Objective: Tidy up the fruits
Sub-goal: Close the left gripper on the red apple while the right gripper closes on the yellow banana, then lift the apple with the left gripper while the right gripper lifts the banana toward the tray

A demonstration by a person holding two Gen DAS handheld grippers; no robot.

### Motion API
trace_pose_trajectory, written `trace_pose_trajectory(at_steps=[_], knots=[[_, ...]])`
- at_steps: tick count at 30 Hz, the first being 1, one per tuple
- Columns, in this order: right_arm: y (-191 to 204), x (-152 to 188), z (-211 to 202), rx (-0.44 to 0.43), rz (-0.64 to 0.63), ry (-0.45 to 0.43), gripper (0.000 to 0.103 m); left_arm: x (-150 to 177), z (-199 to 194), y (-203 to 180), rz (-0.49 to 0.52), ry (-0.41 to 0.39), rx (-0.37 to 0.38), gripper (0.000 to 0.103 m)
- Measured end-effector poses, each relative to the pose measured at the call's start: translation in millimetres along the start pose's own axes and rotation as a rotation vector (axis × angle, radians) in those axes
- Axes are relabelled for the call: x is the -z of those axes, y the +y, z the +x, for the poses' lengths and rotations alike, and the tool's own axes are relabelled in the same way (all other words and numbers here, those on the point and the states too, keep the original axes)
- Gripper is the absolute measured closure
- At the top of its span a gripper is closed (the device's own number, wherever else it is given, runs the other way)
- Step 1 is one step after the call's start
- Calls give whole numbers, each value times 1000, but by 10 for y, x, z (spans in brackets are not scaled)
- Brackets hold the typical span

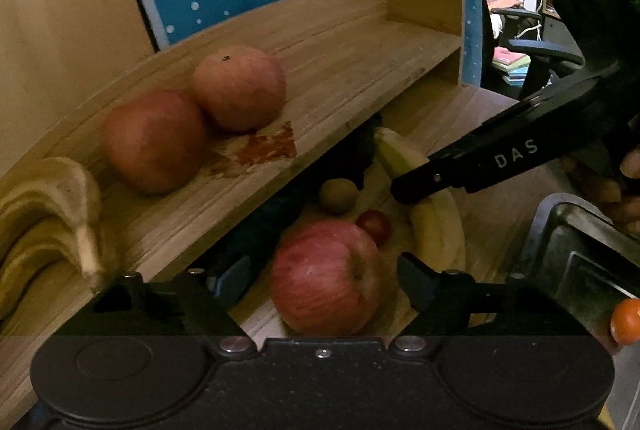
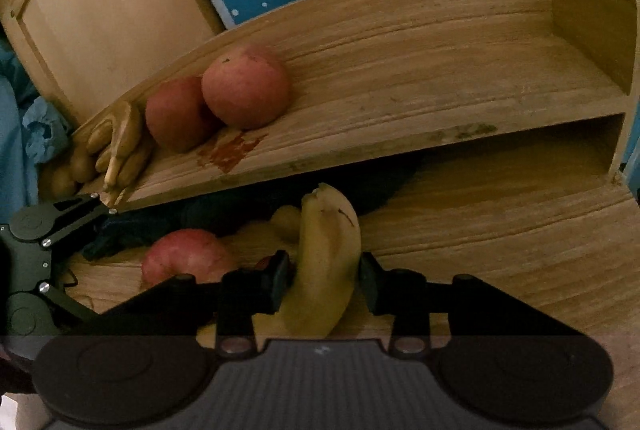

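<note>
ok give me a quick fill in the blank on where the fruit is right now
The wooden shelf top holds ___ red apples.
The right hand-held gripper straddles a yellow ___ on the table.
The left hand-held gripper straddles a red ___.
The bunch of bananas lies ___ of the shelf apples.

Missing: two; banana; apple; left

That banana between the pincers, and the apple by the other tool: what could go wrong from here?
1. The right hand-held gripper straddles the banana near its middle with gaps on both sides; closing hard may bruise it.
2. Lifting the banana might knock the shelf edge above it.
3. The left hand-held gripper is open around the apple; a nudge could roll it into the grape.
</note>
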State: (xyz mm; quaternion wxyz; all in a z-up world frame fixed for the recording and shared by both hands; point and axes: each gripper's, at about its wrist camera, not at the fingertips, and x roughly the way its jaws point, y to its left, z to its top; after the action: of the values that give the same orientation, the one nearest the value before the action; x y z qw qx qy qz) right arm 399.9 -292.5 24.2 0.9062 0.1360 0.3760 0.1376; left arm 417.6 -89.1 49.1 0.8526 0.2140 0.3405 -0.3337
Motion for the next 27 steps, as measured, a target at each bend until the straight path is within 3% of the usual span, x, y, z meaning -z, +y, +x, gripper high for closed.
trace_pose_trajectory(at_steps=[3, 10, 14, 21, 27], knots=[[-4, -7, 58, -7, 3, 5, 61, -11, 48, 19, -11, 23, 20, 37], [16, -19, 164, -23, 2, 20, 58, -26, 67, 28, -20, 30, 33, 39], [27, -16, 146, -17, 8, 13, 62, -17, 52, 25, -26, 29, 22, 39], [47, 33, -49, -32, 22, -46, 65, 11, -62, 55, -65, -2, -16, 39], [143, 80, -334, -9, -12, -154, 66, -34, -256, 30, -93, -70, -33, 39]])
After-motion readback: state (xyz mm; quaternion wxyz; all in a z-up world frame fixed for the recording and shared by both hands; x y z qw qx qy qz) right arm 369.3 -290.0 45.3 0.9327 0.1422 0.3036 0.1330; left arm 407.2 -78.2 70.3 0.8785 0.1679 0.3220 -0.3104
